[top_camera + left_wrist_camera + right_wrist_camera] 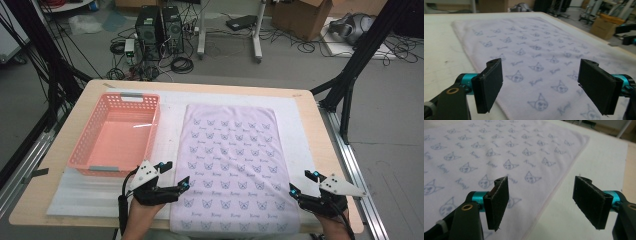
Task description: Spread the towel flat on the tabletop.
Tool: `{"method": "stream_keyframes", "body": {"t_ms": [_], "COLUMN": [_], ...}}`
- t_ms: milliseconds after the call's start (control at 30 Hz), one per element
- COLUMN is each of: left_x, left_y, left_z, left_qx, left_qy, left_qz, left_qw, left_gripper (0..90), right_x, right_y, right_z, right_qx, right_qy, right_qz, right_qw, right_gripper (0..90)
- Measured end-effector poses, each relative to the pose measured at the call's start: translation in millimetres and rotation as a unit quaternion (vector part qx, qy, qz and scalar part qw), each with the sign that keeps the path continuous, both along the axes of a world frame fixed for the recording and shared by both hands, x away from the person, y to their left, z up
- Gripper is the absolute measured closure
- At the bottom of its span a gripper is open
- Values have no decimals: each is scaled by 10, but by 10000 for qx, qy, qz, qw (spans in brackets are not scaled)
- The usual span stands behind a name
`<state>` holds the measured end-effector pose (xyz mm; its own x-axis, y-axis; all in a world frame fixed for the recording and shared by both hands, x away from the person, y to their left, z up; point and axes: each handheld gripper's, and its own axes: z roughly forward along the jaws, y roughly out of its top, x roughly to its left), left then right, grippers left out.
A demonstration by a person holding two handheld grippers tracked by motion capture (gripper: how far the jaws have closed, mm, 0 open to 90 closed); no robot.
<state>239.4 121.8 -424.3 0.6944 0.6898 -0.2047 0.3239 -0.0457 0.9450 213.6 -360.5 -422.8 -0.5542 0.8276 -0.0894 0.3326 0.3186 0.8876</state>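
A pale lilac towel (232,160) printed with small cat faces lies spread flat on the white mat, its near edge at the table's front. My left gripper (176,174) hovers at the towel's near left edge, jaws wide apart and empty. In the left gripper view the towel (536,50) stretches away beneath the open left gripper (540,85). My right gripper (304,182) stands open at the towel's near right edge. In the right gripper view the right gripper (540,200) straddles the hem of the towel (486,152) without touching it.
A pink plastic basket (85,145) stands empty on the left of the table, just beyond my left hand. A white mat (170,100) covers most of the wooden tabletop (55,165). Black frame legs, computers and cables stand on the floor behind.
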Motion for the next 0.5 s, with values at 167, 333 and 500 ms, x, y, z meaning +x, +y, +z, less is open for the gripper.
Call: {"method": "stream_keyframes", "body": {"t_ms": [167,333,500], "left_x": [156,289,367], "left_y": [-57,-91,-37], "left_z": [100,141,95], "left_qx": [-58,226,39], "left_qy": [-613,-434,-372], "left_qz": [-228,-87,-7], "left_qw": [9978,9988,9993], "left_gripper": [179,180,180], "right_x": [147,265,308], "right_y": [26,36,59], "right_z": [28,55,28], "right_qx": [166,432,451], "right_qy": [-15,176,332], "right_qz": [-98,-272,-243], "right_qw": [9998,9985,9981], "right_gripper": [163,163,163]}}
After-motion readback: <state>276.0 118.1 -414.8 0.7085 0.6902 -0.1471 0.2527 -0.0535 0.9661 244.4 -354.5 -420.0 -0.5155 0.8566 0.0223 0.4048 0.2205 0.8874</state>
